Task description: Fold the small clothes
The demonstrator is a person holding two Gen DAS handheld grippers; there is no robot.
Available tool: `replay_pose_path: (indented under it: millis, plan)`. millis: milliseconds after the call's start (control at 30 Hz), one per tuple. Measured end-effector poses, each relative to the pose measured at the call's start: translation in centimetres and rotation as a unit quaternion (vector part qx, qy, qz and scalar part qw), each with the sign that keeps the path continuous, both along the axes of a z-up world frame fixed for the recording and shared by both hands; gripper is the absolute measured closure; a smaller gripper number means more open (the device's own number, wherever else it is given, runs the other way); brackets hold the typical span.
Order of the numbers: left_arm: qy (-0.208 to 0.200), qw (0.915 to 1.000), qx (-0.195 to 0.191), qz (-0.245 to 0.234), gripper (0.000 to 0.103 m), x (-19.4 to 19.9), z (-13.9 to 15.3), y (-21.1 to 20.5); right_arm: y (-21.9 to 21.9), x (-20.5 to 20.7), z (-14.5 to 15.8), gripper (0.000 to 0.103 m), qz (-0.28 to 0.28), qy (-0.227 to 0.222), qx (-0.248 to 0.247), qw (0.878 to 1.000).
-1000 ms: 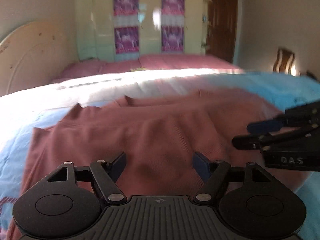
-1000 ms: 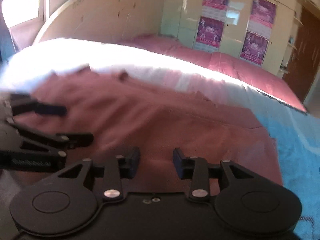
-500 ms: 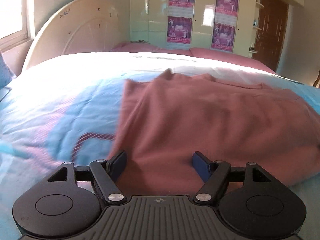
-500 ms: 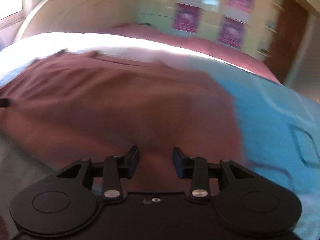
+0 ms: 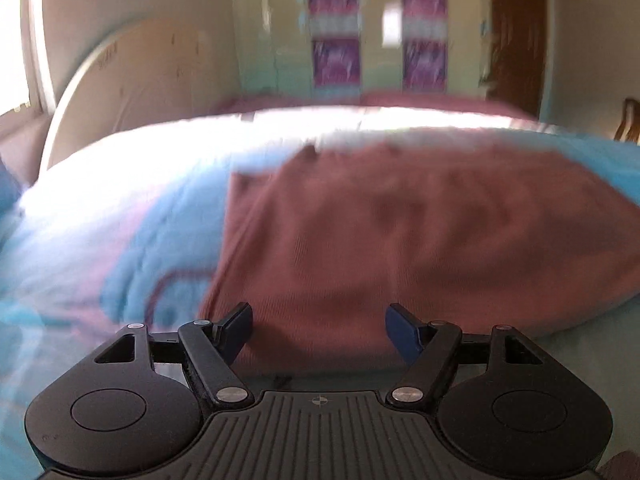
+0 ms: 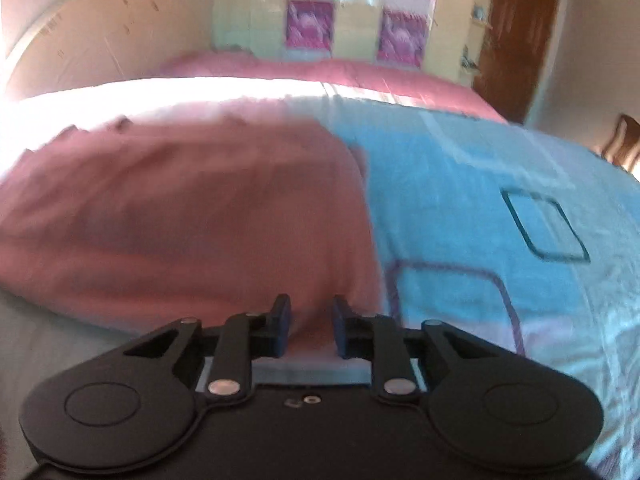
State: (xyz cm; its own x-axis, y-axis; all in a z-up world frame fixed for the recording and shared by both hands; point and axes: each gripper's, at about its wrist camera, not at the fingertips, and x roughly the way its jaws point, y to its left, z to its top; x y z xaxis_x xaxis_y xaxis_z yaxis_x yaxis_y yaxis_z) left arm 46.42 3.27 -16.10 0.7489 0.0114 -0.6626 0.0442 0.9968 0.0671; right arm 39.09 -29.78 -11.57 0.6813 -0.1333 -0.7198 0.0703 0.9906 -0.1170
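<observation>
A dusty-pink garment (image 5: 400, 240) lies flat on the blue bedspread (image 5: 140, 240). In the left wrist view my left gripper (image 5: 319, 330) is open, its fingers wide apart at the garment's near left edge, holding nothing. In the right wrist view the same garment (image 6: 180, 220) fills the left half. My right gripper (image 6: 310, 330) is open with a narrower gap, at the garment's near right corner; the cloth shows between the fingers but is not pinched. Both views are blurred.
The blue patterned bedspread (image 6: 500, 220) stretches to the right. A pink blanket (image 6: 320, 76) lies at the far side. A curved cream headboard (image 5: 140, 80), a wardrobe with purple posters (image 5: 376, 32) and a brown door (image 6: 516, 32) stand behind.
Both grippers have swung apart from the garment's middle to its near corners, left to the left edge, right to the right edge. Neither gripper shows in the other's view now.
</observation>
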Motion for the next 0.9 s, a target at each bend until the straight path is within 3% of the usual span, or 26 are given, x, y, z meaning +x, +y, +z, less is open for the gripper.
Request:
replay_pose_path:
  millis: [100,200,467,533,767,900]
  plan:
    - [0.002,0.9998,-0.021,0.006,0.03,0.0,-0.6,1.1,-1.5,-0.7,-0.8,0.085,-0.014,0.005,0.014,1.0]
    - [0.007,0.9999,-0.011,0.009,0.03,0.4,-0.4,0.7,-1.1,-0.5,-0.6,0.086,-0.002,0.01,-0.007,1.0]
    - [0.007,0.9998,-0.013,0.016,0.03,-1.2,-0.4,0.5,-1.5,-0.7,-0.4,0.091,-0.015,0.014,0.002,1.0]
    - [0.006,0.9997,-0.012,0.019,0.03,-1.6,-0.2,0.3,-1.5,-1.1,0.2,0.089,-0.018,-0.004,0.01,1.0]
    - [0.003,0.9998,-0.009,0.016,0.029,-1.8,-0.4,0.3,-0.9,-0.9,-0.7,0.089,-0.01,0.019,-0.013,1.0]
    - [0.004,0.9998,-0.009,0.015,0.029,-1.9,-0.3,0.3,-1.4,-0.9,-0.7,0.089,-0.014,0.02,0.001,1.0]
